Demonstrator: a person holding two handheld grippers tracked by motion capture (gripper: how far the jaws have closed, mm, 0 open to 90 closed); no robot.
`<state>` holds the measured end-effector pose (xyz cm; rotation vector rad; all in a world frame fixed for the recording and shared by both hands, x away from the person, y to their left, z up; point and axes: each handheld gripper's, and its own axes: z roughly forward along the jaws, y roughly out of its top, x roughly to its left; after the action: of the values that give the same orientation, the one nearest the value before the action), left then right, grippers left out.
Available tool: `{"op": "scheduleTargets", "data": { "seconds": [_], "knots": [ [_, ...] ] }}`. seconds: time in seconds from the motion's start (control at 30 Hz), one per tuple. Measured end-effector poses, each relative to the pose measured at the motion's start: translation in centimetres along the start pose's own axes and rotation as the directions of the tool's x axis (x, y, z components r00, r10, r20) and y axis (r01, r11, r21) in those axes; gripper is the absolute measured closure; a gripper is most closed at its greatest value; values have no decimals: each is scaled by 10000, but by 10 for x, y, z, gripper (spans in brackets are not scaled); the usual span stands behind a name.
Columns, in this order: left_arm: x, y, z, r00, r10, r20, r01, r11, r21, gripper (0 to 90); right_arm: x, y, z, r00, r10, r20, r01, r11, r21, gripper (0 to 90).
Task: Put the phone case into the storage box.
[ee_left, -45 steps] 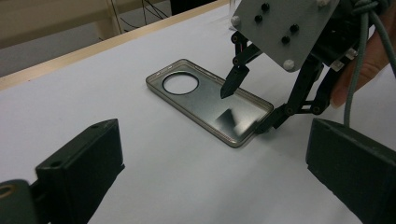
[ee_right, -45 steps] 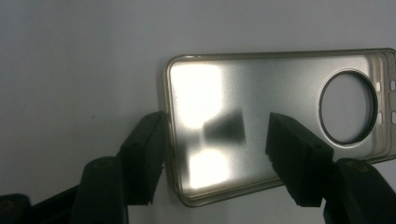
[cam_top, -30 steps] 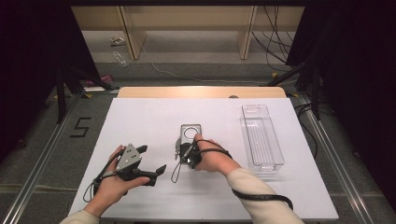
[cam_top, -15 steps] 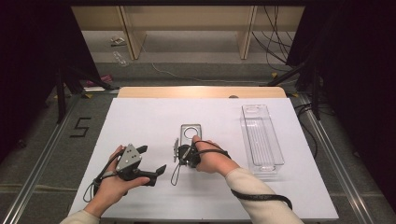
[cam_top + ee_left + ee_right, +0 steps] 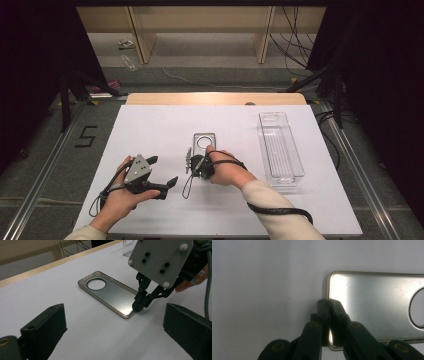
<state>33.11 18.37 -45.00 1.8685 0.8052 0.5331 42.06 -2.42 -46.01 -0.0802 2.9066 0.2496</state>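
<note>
High view: one phone case (image 5: 204, 142), one clear tray (image 5: 280, 150), right hand-held gripper (image 5: 189, 161) apparently pinching the case's edge.

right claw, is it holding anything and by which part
The right claw is shut on the phone case, pinching the rim of its short end, away from the camera hole.

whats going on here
A person at a white table works a gripper in each hand. The right gripper has just closed its jaws on the near edge of a metal phone case, which lies flat. The left gripper rests open beside it, holding nothing. A clear tray sits off to the right.
</note>
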Motion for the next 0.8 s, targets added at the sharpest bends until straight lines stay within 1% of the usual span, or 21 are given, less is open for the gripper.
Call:
{"op": "scheduleTargets", "data": {
  "seconds": [0.1,0.17,0.2,0.3,0.33,0.47,0.5,0.6,0.8],
  "knots": [
    [0,0,0,10000,-6,3,6,10000,-9,43,0,-2,0,9998,176,-18,-176,9997,-169,885],
    [0,0,0,10000,-7,-4,7,10000,2,45,1,-2,-1,9998,210,-2,-210,9997,-128,887],
    [0,0,0,10000,-5,0,5,10000,-7,45,1,-3,0,9999,133,43,-132,9995,-273,888],
    [0,0,0,10000,-19,-22,19,10000,-5,45,2,-5,-2,9996,287,38,-286,9991,-311,888],
    [0,0,0,10000,-8,-21,8,10000,-8,45,2,-6,-2,9996,268,70,-264,9987,-443,888],
    [0,0,0,10000,1,-17,-1,10000,22,46,3,-9,-6,9989,463,101,-455,9969,-647,889],
    [0,0,0,10000,-21,-8,21,10000,23,46,2,-9,-7,9991,402,150,-391,9969,-681,889],
    [0,0,0,10000,-16,-26,16,10000,48,46,4,-12,-10,9982,558,230,-533,9940,-954,889],
    [1,-1,0,10000,-59,-72,60,10000,73,47,8,-17,-17,9971,633,418,-572,9893,-1341,889]
  ]
}}
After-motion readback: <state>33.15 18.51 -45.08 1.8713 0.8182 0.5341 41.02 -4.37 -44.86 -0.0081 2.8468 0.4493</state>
